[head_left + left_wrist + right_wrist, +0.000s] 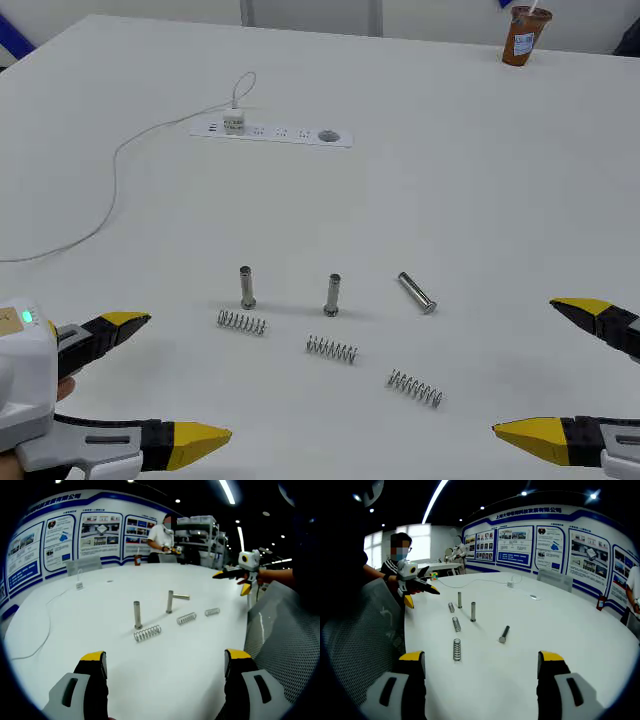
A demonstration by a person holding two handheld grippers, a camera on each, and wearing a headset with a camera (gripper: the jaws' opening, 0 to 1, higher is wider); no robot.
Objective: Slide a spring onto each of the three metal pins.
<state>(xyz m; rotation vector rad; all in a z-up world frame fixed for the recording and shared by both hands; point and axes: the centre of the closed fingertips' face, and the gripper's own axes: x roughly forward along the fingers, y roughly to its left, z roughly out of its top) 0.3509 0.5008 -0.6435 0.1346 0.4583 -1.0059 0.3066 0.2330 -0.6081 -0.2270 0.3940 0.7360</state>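
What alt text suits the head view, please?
On a white table, the left pin and middle pin stand upright and the right pin lies flat, with three springs loose in front. The left hand-held gripper and right hand-held gripper are open below.

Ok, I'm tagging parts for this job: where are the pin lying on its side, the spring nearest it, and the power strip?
lying pin [414,291], head view, middle of its shaft.
nearest spring [414,388], head view, middle coils.
power strip [285,133], head view, middle of its top face.
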